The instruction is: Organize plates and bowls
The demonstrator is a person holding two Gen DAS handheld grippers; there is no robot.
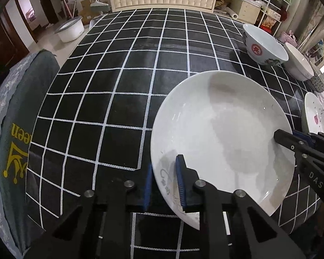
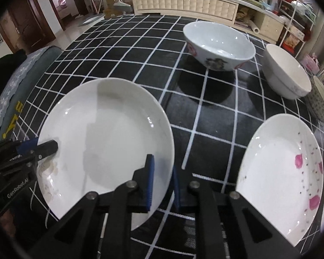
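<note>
A plain white plate [image 1: 222, 129] lies low over the black-and-white checked tablecloth [image 1: 118, 86]. My left gripper [image 1: 165, 163] straddles its near-left rim, one blue pad inside the plate and one outside, shut on it. In the left wrist view my right gripper [image 1: 285, 136] bites the opposite rim. The right wrist view shows the same plate [image 2: 110, 129] with my right gripper [image 2: 162, 163] shut on its right rim and my left gripper [image 2: 47, 146] clamped at the left edge. Whether the plate rests on the cloth or hangs just above it, I cannot tell.
A bowl with red emblems [image 2: 218, 45], a plain white bowl [image 2: 285, 73] and a patterned bowl [image 2: 321, 101] stand at the back right. A plate with pink flowers [image 2: 280, 172] lies right of the held plate. A grey cushioned chair [image 1: 15, 129] flanks the table's left edge.
</note>
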